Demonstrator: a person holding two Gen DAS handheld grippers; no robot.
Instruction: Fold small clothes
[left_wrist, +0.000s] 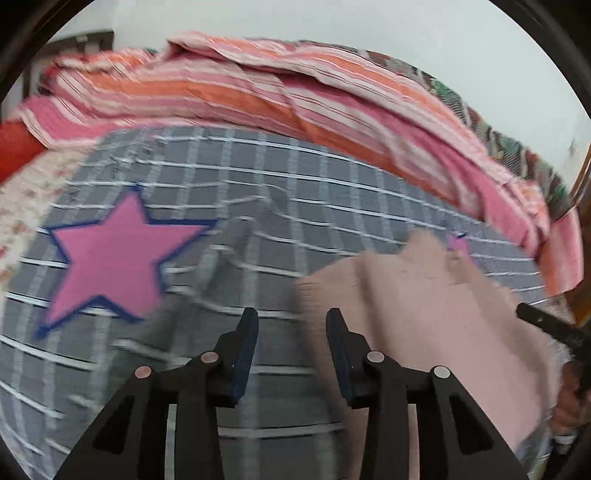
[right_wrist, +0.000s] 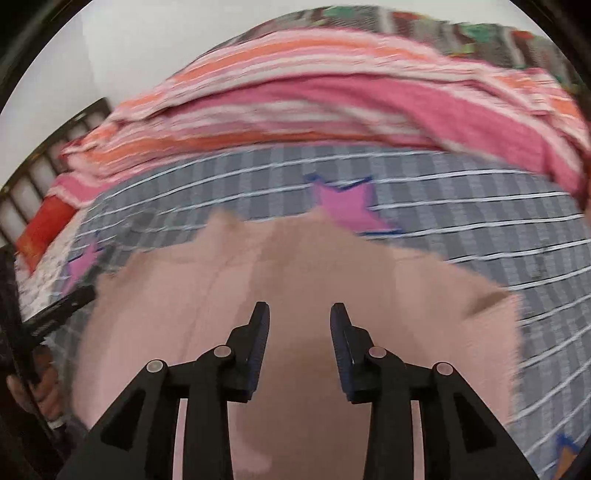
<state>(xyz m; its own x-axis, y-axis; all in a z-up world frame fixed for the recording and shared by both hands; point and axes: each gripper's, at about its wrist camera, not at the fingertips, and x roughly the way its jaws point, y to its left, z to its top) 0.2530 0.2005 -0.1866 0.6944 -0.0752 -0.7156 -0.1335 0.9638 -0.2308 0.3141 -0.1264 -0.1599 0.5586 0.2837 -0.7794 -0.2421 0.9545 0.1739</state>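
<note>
A grey checked bedspread (left_wrist: 280, 229) with white grid lines covers a bed. A large pink star (left_wrist: 114, 254) outlined in dark blue is printed on it. Behind lies a rumpled pink, orange and white striped blanket (left_wrist: 258, 92). A white wall (left_wrist: 406, 26) rises beyond.

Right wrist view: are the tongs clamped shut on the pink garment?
No: the right tongs stand open above the pink garment, gripping nothing.
</note>
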